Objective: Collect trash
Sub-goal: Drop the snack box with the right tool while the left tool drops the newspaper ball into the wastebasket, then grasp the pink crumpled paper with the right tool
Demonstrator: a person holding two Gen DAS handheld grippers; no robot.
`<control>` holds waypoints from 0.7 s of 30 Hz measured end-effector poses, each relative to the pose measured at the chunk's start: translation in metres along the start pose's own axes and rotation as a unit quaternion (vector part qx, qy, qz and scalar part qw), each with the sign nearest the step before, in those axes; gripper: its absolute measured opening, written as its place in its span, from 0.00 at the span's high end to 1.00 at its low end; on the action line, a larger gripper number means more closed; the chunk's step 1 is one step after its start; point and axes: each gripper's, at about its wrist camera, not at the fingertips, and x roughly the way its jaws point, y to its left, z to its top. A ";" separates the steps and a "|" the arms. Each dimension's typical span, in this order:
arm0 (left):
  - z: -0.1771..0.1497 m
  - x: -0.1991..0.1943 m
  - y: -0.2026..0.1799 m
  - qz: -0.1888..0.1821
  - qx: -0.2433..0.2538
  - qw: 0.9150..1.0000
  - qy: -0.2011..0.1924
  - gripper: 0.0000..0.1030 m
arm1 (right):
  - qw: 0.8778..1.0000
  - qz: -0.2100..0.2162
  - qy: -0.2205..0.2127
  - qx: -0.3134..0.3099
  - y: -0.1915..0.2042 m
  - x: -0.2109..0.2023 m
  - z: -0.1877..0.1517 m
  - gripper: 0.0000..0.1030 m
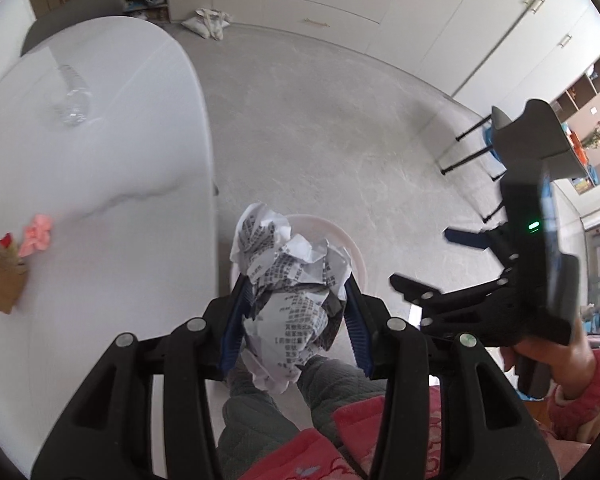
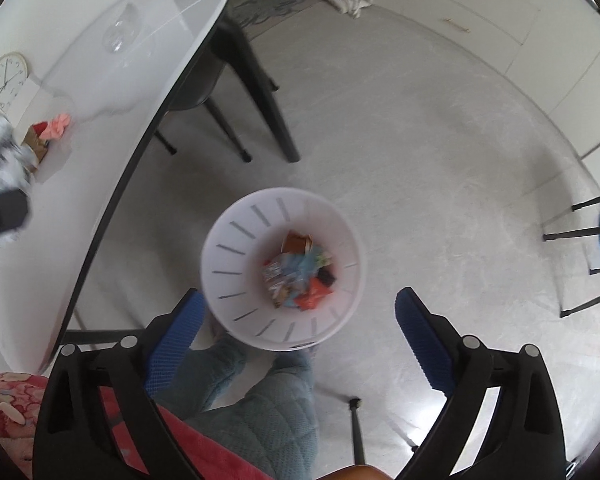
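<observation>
My left gripper [image 1: 296, 300] is shut on a crumpled printed paper ball [image 1: 292, 276] and holds it past the table edge, above the white trash bin [image 1: 352, 248] on the floor. The paper ball also shows blurred at the left of the right wrist view [image 2: 0, 156]. My right gripper [image 2: 300, 312] is open and empty, high above the white slotted bin [image 2: 228, 248], which holds several colourful wrappers [image 2: 300, 276]. The right gripper also shows in the left wrist view [image 1: 424, 264], open. On the white table [image 1: 100, 160] lie a pink scrap [image 1: 38, 234], a brown paper piece [image 1: 6, 276] and a clear plastic bottle [image 1: 72, 96].
A dark chair [image 2: 228, 76] stands under the table's far end. Another chair [image 1: 512, 132] stands at the right. A white cloth bag [image 1: 208, 22] lies on the floor by the cabinets. A clock [image 2: 4, 82] lies on the table. My legs are below the bin.
</observation>
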 end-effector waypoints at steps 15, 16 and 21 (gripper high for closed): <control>0.010 0.006 -0.041 -0.002 0.010 1.000 -0.017 0.08 | 0.999 -0.004 -0.035 0.025 -0.050 -0.040 0.008 0.03; 0.010 0.006 -0.038 0.000 0.003 1.000 -0.016 0.08 | 0.999 -0.003 -0.035 0.021 -0.048 -0.040 0.009 0.03; 0.007 -0.002 -0.015 0.015 -0.029 0.999 -0.024 0.08 | 0.999 0.006 -0.037 0.005 -0.032 -0.039 0.019 0.03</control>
